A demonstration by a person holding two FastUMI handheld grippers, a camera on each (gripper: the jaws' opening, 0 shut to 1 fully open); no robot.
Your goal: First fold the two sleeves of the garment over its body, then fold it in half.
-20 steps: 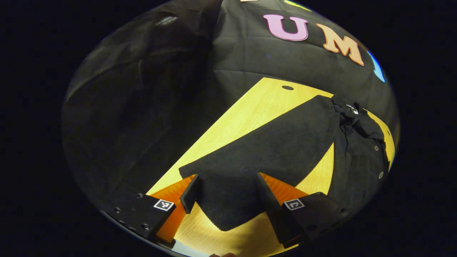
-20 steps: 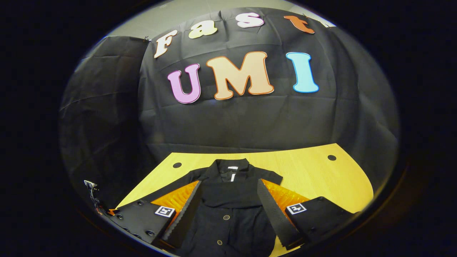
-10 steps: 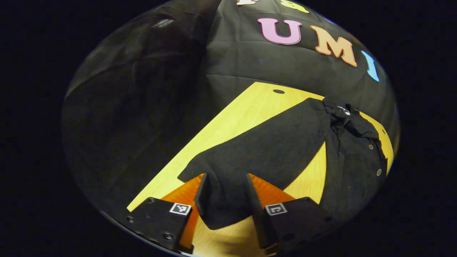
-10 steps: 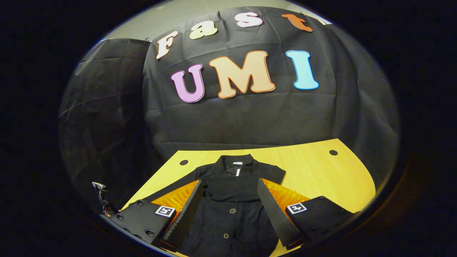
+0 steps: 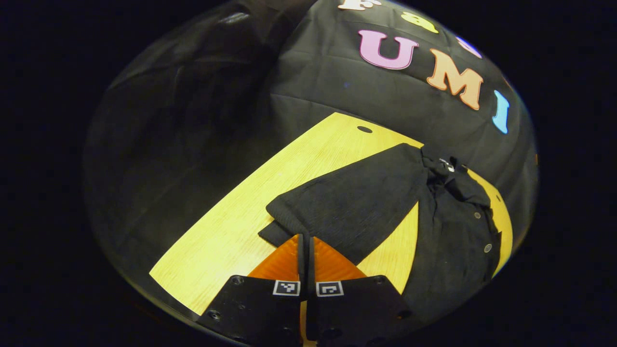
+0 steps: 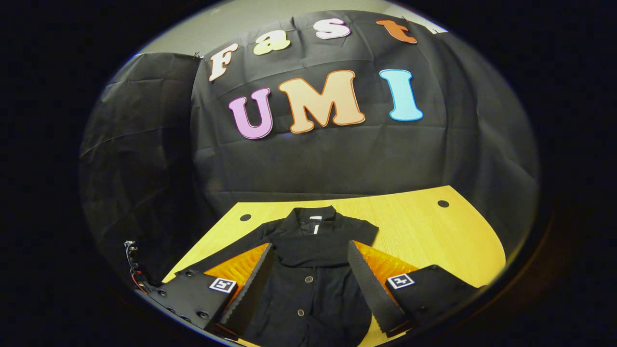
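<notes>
Where the left gripper (image 5: 304, 241) enters the left gripper view at 6 o'clock, fingers pressed together on the cuff (image 5: 282, 226) of the left sleeve (image 5: 354, 193), cuff edge doubled over at the tips. Beyond, sleeve running flat toward 1 o'clock to the shoulder; body of the jacket (image 5: 458, 231) at 3 o'clock, apart from the sleeve across a wedge of bare table (image 5: 231, 231). Farthest, the collar near 1 o'clock, then the booth wall.

In the right gripper view, right gripper (image 6: 308, 284) at 6 o'clock, fingers spread wide, holding nothing, poised above the jacket front. Past the tips, button placket (image 6: 308, 279), then shoulders, then collar with a pale tag toward 12 o'clock. Right sleeve not clearly made out. Table stretching toward 2 o'clock, a round hole (image 6: 443, 204) in its far corner.

Appearance: dark, matte, finely ribbed or textured cloth; small pale buttons down the front; laid face up, centred on the table.

Handling, judged: soft, light, limp; no stiffness to hold a shape, so likely to sag and trail from any pinch. Textured weave probably not slippery between pads. Best taken at hems and cuffs, as at the left cuff here; for the half fold, at the two bottom corners or the shoulders. Buttons best avoided under the pads.
</notes>
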